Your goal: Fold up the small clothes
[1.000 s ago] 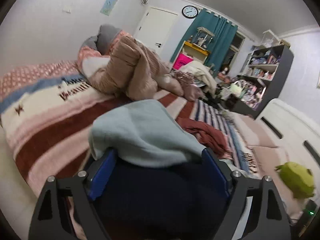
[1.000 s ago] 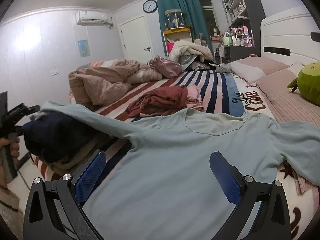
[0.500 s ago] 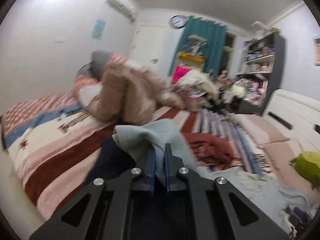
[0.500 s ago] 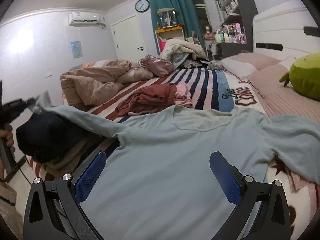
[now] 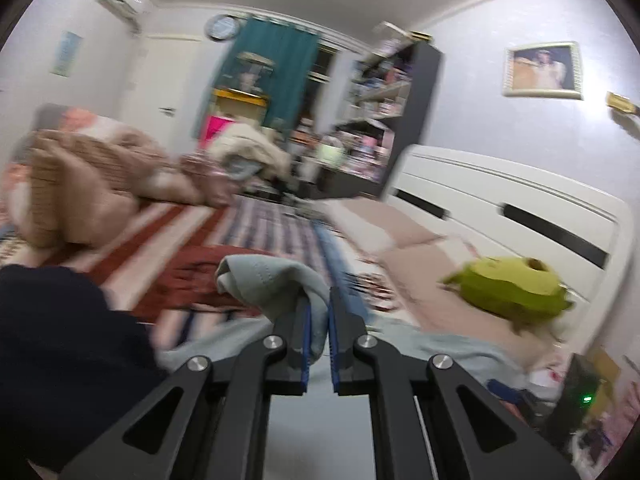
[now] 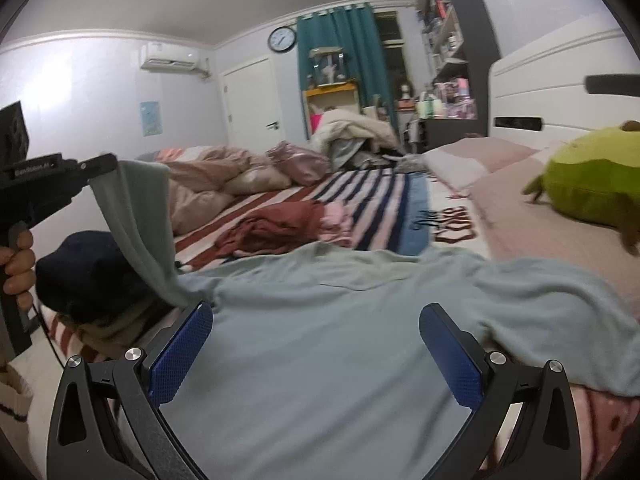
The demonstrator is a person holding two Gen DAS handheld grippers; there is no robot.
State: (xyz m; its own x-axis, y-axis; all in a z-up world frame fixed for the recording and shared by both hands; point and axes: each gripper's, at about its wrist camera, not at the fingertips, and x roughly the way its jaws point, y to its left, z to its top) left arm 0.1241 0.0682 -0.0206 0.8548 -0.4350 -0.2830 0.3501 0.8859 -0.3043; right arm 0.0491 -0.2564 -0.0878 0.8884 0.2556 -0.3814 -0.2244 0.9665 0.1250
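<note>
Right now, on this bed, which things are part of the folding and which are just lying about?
In the job:
- pale blue top, spread on the bed
- its sleeve, pinched in the left gripper
- right gripper, jaws open over the top

Lying about:
- dark navy garment
- maroon clothes
- green plush toy
- beige quilt

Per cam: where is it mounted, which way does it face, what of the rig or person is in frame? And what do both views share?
Left wrist: on the left claw, looking along its fingers across the bed toward the headboard and shelf; the claw is shut on the blue shirt's sleeve.
Right wrist: on the right claw, open, low over the shirt, facing the curtain; at left the left claw lifts the sleeve, fingers on its handle.
Shared: shirt, green plush, red clothes, clock.
</note>
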